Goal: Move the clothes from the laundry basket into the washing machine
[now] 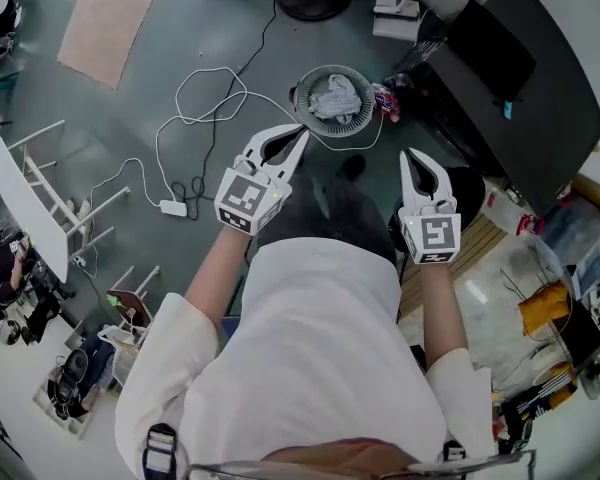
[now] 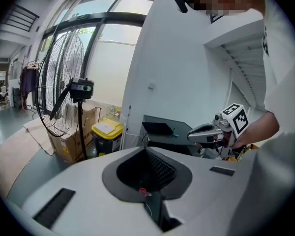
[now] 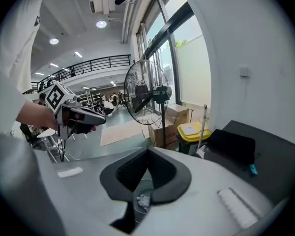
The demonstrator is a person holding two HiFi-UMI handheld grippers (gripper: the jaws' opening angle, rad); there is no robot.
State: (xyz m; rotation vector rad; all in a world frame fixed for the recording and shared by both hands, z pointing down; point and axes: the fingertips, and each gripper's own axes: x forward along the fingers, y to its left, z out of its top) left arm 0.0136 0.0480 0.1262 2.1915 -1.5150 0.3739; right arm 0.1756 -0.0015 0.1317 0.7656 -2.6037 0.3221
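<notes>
Clothes (image 1: 335,96) - a pale grey crumpled heap - lie inside the round laundry basket (image 1: 310,120), which stands on the grey floor (image 1: 130,108) ahead of the person. None of them is in either pair of tongs. In the head view the basket sits above and between the 2 grippers, apart from both.

Left gripper (image 1: 298,134): tongs pressed together at the tips, pointing towards the basket's near-left rim, nothing gripped. A tiny red fleck shows at the slit in the left gripper view, too small to identify.

Right gripper (image 1: 404,156): tongs pressed together as well, empty, held out to the basket's near right. Each gripper is held in 1 hand, marker cubes facing up.

A white cable (image 1: 205,93) loops over the floor left of the basket, and 1 strand runs along its near edge down to a power strip (image 1: 173,208). A small red-and-white item (image 1: 386,101) lies just beside the basket's right rim.

Further right stands a dark box-shaped unit (image 1: 520,78) - I cannot tell whether it is the washer. In the left gripper view there are also a standing fan (image 2: 64,90) and a yellow bin (image 2: 107,130).
</notes>
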